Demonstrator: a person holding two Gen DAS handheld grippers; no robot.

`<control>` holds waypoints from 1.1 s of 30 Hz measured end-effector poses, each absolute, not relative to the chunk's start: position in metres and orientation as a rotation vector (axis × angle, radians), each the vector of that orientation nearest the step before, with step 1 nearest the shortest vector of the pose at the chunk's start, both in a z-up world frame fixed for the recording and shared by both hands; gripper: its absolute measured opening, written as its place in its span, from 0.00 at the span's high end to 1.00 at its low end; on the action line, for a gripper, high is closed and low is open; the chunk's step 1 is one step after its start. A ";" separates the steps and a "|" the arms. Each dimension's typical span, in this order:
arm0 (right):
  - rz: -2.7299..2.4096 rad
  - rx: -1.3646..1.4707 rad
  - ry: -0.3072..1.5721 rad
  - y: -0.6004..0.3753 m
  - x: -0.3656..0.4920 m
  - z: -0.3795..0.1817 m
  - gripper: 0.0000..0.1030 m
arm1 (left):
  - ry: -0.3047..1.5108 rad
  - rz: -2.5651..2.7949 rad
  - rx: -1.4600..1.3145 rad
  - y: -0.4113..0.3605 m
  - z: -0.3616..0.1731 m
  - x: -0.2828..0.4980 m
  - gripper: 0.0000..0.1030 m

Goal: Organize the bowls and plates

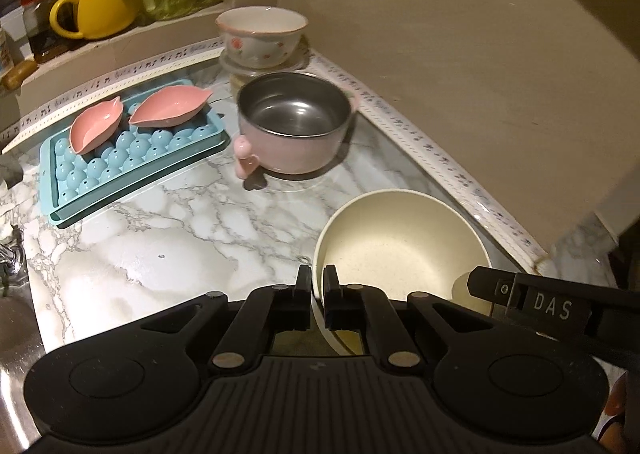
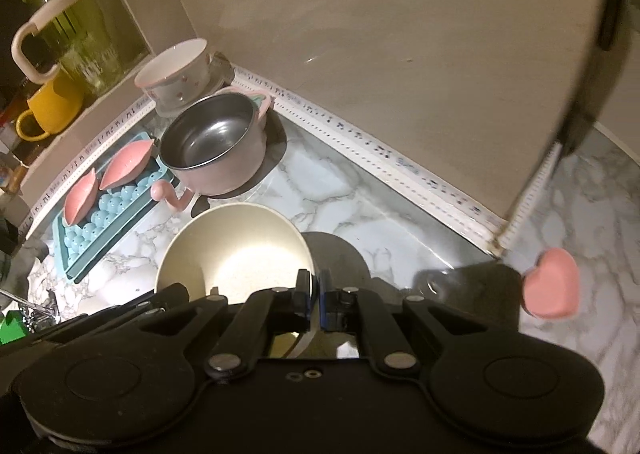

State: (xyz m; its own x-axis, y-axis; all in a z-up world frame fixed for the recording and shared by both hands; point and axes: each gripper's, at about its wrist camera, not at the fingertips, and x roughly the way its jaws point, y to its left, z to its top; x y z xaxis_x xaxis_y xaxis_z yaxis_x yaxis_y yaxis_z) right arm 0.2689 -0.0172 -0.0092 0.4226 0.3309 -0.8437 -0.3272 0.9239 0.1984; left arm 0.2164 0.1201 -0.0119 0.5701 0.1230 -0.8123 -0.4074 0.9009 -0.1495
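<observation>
a marble-patterned counter [image 1: 160, 274] ran into a corner of plain beige wall [image 1: 440, 33], edged with a strip of music-note tape [image 1: 440, 157]. nearest of all, a cream bowl [image 1: 400, 246] sat on the counter with both grippers pinching its rim: the left gripper [image 1: 318, 286] had its fingers narrowed on the bowl's near-left edge, one inside and one outside, and the right gripper [image 2: 314, 290] clamped the near-right edge the same way. just beyond the cream bowl stood a steel bowl [image 1: 294, 121] with a pink shell and pink handles, upright. left of the steel bowl lay a blue ice tray [image 1: 128, 161] with two pink leaf-shaped dishes [image 1: 132, 117] resting on its far side. behind the steel bowl, in the corner, a flowered bowl [image 1: 262, 35] sat on a small saucer. further left, on a ledge, stood a yellow mug [image 1: 96, 7]. a pink heart-shaped piece [image 2: 552, 282] showed to the right of the cream bowl in the right wrist view.
</observation>
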 end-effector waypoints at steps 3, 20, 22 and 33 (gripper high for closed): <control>0.392 0.011 1.039 -0.028 0.256 0.000 0.97 | 0.909 0.287 -0.317 0.107 -0.003 0.206 0.95; 0.228 0.078 0.955 -0.117 0.175 0.041 0.97 | 0.882 0.059 -0.204 0.019 0.031 0.153 0.95; 0.206 0.089 0.951 -0.128 0.166 0.042 0.97 | 0.884 0.031 -0.191 0.008 0.032 0.149 0.95; 0.072 0.145 0.943 -0.189 0.124 0.044 0.97 | 0.893 -0.117 -0.125 -0.053 0.034 0.135 0.95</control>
